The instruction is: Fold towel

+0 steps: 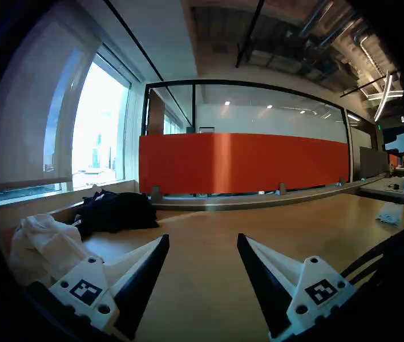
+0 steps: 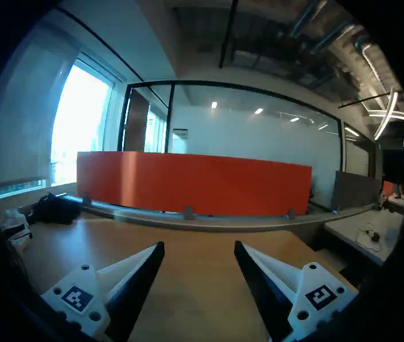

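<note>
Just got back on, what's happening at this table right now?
Nothing is gripped yet. The left gripper is open over the wooden table, with a crumpled white towel to its left beside a dark cloth heap. The right gripper is open too, over the same table. Folding has not started.

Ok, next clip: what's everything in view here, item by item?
crumpled towel: one, white, table's near left
clothing pile: one, black, just behind the towel
small cloth: one, white, far right in the left gripper view
table: one, light wood, across the foreground
divider panel: one, orange, along the table's far edge
window: one, bright, left wall
left claw: one, white with black fingers, open, empty
right claw: one, white with black fingers, open, empty
</note>
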